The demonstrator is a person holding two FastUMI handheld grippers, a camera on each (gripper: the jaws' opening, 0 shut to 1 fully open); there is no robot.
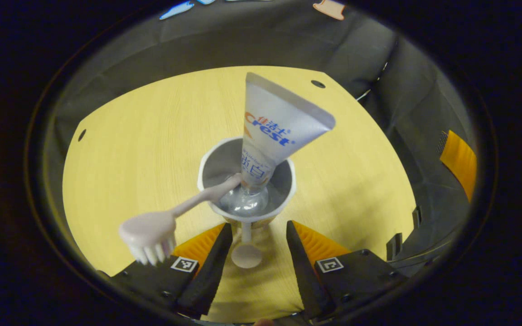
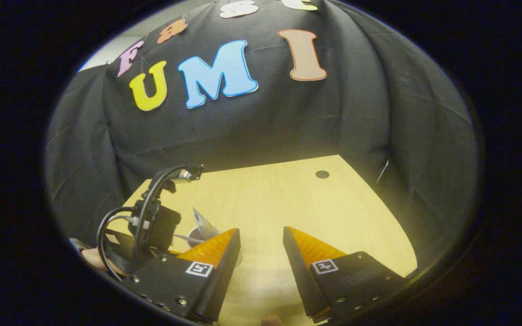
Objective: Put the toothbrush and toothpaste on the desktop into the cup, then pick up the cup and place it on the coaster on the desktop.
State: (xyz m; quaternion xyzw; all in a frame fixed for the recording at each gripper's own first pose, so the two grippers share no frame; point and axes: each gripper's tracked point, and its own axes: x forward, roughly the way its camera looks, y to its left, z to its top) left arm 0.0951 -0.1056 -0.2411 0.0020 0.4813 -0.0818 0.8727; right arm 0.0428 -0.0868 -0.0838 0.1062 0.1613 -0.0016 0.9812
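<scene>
In the left gripper view, the cup [image 1: 246, 181] stands on the table [image 1: 129, 149] just ahead of the left gripper [image 1: 255, 235], at 12 o'clock. The toothpaste [image 1: 274, 131] and toothbrush [image 1: 170, 213] are inside — the brush head leans out toward 8 o'clock. The fingers are spread wide; I think they should slide around the cup slowly and squeeze low.

In the right gripper view, the right gripper [image 2: 261, 244] is spread too — holding nothing.

Cloth-walled booth, wooden desktop [image 2: 297, 199]

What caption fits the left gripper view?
Open left gripper faces the cup holding the toothpaste tube and toothbrush on the desktop.
</scene>
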